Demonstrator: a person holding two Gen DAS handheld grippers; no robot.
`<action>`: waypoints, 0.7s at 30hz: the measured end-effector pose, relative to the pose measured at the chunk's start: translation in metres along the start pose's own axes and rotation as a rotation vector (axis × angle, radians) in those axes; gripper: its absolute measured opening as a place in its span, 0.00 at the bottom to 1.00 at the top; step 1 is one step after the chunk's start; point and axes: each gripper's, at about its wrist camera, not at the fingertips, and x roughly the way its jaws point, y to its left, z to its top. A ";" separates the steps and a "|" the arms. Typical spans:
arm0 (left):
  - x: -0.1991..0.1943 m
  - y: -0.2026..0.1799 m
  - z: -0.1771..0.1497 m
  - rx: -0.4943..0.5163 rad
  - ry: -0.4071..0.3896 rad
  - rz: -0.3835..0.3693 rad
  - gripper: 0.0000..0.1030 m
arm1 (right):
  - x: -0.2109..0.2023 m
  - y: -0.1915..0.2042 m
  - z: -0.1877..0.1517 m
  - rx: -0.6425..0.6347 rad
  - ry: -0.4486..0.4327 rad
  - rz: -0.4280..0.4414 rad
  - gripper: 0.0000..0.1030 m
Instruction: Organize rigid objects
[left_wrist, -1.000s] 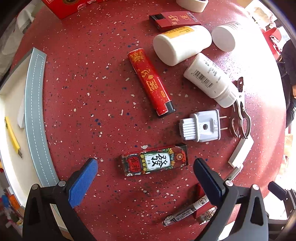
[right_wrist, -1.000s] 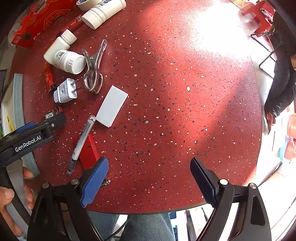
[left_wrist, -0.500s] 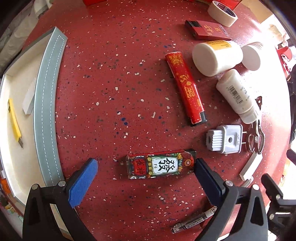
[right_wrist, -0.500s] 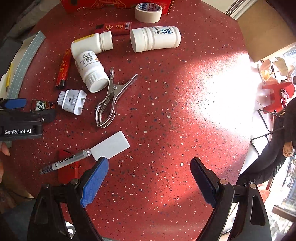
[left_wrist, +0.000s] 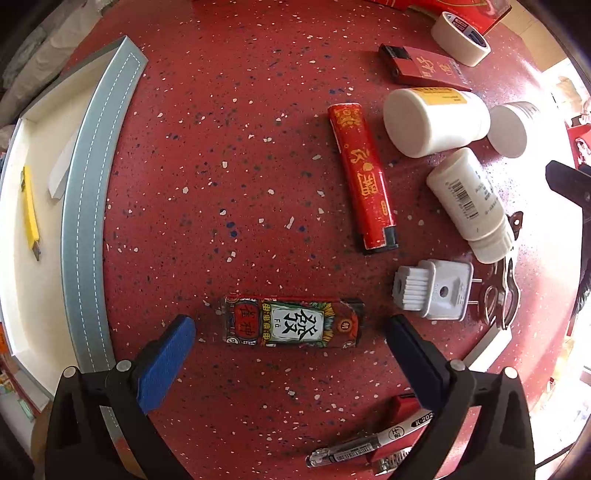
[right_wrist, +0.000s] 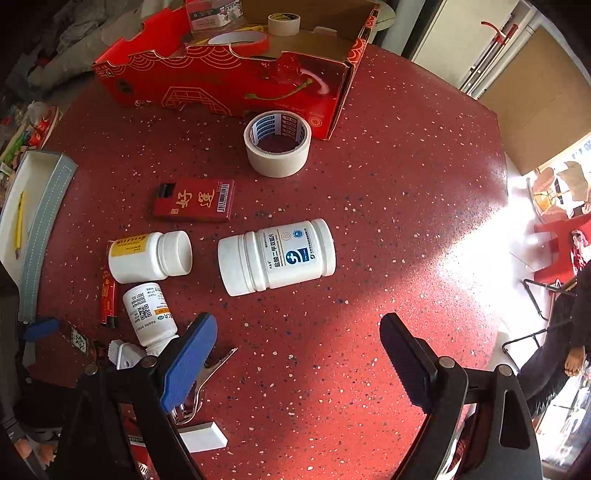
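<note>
The left gripper (left_wrist: 291, 343) jaws gape around a patterned lighter (left_wrist: 291, 323) (untouched). A plug (left_wrist: 434, 293) crowds its right side. The right gripper (right_wrist: 297, 352) jaws stand wide, empty, near a bottle (right_wrist: 277, 256).

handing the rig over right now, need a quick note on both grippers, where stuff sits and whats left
Left gripper: open, straddling the patterned lighter, not yet closed on it.
Right gripper: open, empty, above bare table, the large white bottle ahead of it.
Tray at the left holds only a yellow knife and a white piece.
Left on the table: red lighter, plug adapter, the bottles, tape roll, pen. Most sorting remains.
</note>
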 end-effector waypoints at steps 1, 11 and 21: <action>0.000 0.002 0.006 -0.020 0.005 -0.008 1.00 | 0.003 0.001 0.005 -0.015 0.001 -0.001 0.88; -0.017 0.045 0.005 -0.035 0.006 -0.013 1.00 | 0.054 0.003 0.044 -0.137 0.032 0.008 0.88; -0.001 0.049 0.008 -0.068 0.024 -0.013 1.00 | 0.083 0.005 0.056 -0.127 0.079 0.044 0.83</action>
